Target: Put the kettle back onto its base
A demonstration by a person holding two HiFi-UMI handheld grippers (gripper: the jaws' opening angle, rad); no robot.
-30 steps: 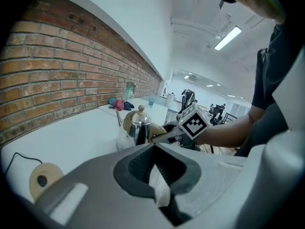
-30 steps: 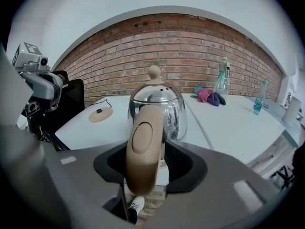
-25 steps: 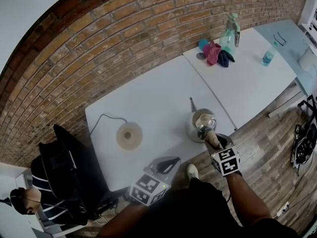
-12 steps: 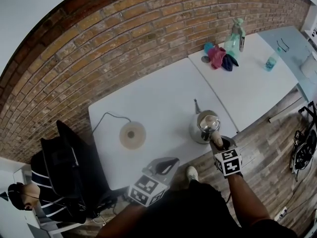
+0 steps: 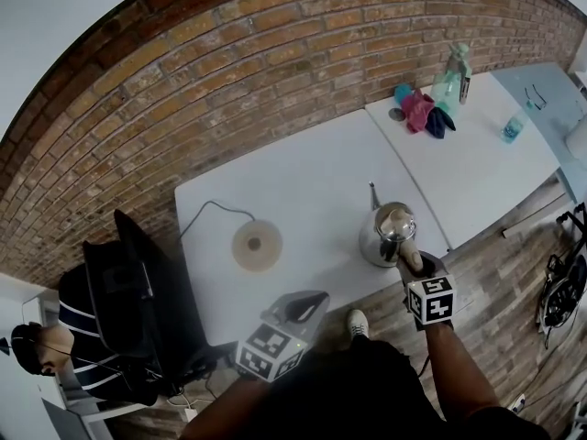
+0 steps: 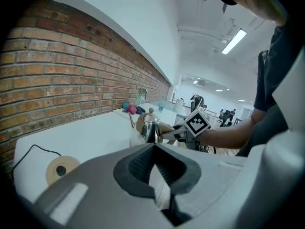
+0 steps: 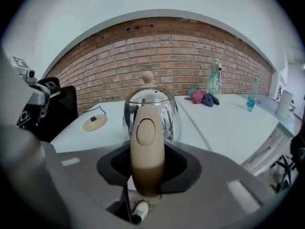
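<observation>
The right gripper point(image 5: 410, 264) is clamping its fingers on the beige handle point(image 7: 147, 142) of the kettle point(image 5: 383, 235), and its own view is showing the handle standing upright between the jaws, with the shiny round body and knobbed lid point(image 7: 148, 75) rising just behind it. The kettle is sitting upright near the front right corner of the white table point(image 5: 303, 177), its thin spout point(image 5: 372, 193) pointing toward 12 o'clock at the brick wall point(image 5: 229, 71); whether it is resting on the tabletop or hanging just above it cannot be told. The round base point(image 5: 257, 246) is lying well apart at the kettle's 9 o'clock, its cord point(image 5: 213, 214) trailing off toward 10 o'clock. The left gripper point(image 5: 298, 308) is hovering off the table's front edge, at the base's 5 o'clock, its fingers drawn together at the tips and holding nothing.
</observation>
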